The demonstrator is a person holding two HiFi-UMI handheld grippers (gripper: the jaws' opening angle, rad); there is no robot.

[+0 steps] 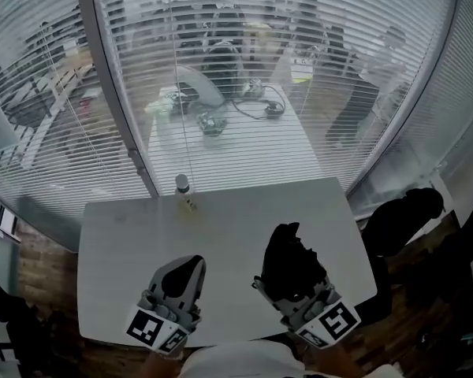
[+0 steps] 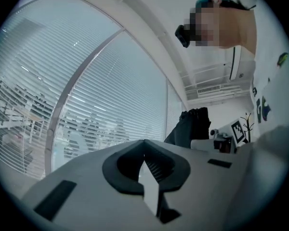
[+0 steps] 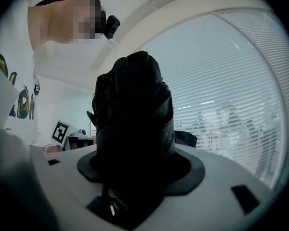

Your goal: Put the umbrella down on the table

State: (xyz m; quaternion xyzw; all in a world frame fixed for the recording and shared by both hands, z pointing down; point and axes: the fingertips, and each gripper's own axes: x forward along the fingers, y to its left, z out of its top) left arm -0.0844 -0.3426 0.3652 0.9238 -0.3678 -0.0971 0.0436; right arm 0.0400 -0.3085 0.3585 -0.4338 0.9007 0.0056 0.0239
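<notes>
- Two grippers hover above the near edge of the white table (image 1: 244, 211), side by side.
- Right gripper (image 1: 293, 268): its jaws clamp a folded black umbrella (image 1: 286, 246), which pokes out past the jaw tips, above the tabletop.
- Left gripper (image 1: 189, 262): jaws together, nothing between them.
- One small bottle (image 1: 182, 184) stands at the table's far edge, against the blinds (image 1: 260, 69).

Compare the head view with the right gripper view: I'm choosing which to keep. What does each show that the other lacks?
Head view only: the white table and a small bottle at its far edge. Right gripper view only: the person's head and the camera on it. Both: the black umbrella clamped in the right gripper, and the window blinds.
</notes>
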